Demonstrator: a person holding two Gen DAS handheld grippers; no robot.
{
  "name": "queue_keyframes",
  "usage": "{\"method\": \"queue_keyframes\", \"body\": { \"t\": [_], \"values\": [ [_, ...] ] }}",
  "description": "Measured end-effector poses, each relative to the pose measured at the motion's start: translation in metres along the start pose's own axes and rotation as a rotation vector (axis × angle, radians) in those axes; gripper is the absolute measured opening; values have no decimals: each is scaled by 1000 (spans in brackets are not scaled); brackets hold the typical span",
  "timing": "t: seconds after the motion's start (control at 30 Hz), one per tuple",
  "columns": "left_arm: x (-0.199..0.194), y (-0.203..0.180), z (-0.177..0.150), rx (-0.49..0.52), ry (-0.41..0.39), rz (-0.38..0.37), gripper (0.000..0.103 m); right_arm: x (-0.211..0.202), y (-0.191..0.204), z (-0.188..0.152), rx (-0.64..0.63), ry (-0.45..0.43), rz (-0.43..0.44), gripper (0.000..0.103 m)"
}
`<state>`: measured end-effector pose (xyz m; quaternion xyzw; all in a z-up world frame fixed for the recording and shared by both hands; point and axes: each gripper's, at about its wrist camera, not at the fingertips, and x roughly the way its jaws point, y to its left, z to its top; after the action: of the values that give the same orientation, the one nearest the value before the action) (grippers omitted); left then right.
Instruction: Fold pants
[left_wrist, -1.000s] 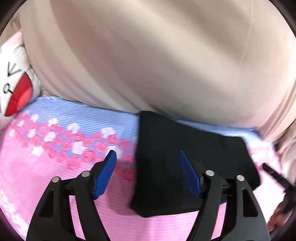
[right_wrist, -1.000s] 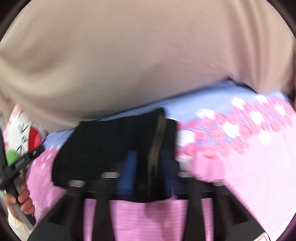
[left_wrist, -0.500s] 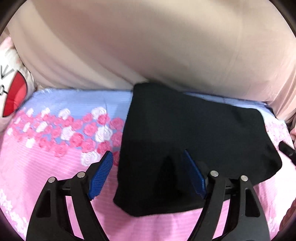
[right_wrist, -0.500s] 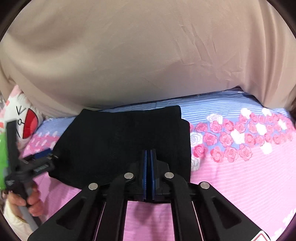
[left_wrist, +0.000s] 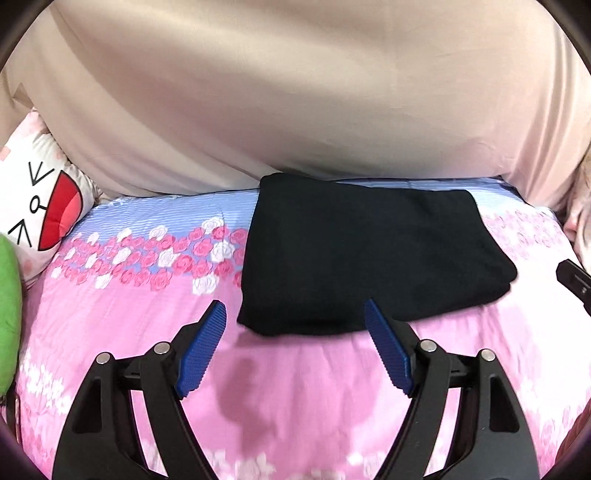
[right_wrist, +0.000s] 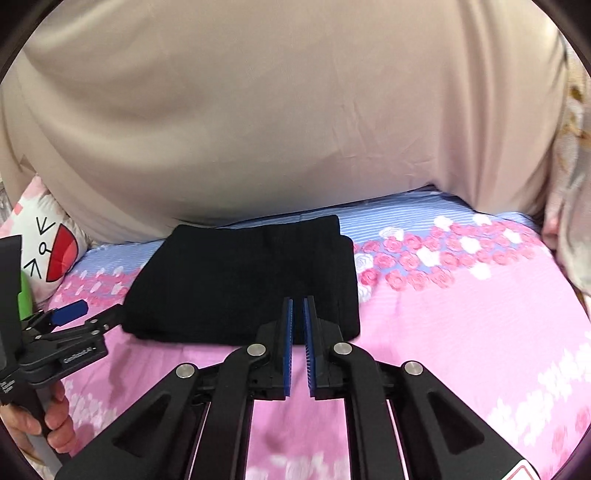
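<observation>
The black pants (left_wrist: 369, 254) lie folded into a flat rectangle on the pink floral bedsheet (left_wrist: 129, 332); they also show in the right wrist view (right_wrist: 251, 277). My left gripper (left_wrist: 295, 317) is open and empty, hovering just in front of the pants' near edge. My right gripper (right_wrist: 297, 306) has its blue pads nearly together with a thin gap and holds nothing, just above the pants' near right part. The left gripper also shows in the right wrist view (right_wrist: 70, 314), held by a hand at the left.
A large beige pillow or headboard cover (left_wrist: 295, 92) rises behind the pants. A white cushion with a cartoon face (left_wrist: 37, 206) and a green object (left_wrist: 7, 314) lie at the left. A pale floral cloth (right_wrist: 572, 184) hangs at the right.
Both grippers have pulled back toward me from the pants. The right gripper, which was down on the pants' edge, is now off the cloth with a thin gap between its pads.
</observation>
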<state>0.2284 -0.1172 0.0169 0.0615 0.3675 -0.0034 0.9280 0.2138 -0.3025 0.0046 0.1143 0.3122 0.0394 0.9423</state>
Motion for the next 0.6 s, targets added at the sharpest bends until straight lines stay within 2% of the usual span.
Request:
{"method": "queue_keyframes", "body": {
  "t": [0.23,0.37,0.6],
  "values": [
    [-34,-10,-34,20,18,-34,76,-35,6,-42,25,6,20,7],
    [-51,-13,-54,22,23,-23,76,-47,8,-63,31,18,29,7],
    [-61,-10,-86,-17,56,-29,76,-60,13,-92,24,30,7,7]
  ]
}}
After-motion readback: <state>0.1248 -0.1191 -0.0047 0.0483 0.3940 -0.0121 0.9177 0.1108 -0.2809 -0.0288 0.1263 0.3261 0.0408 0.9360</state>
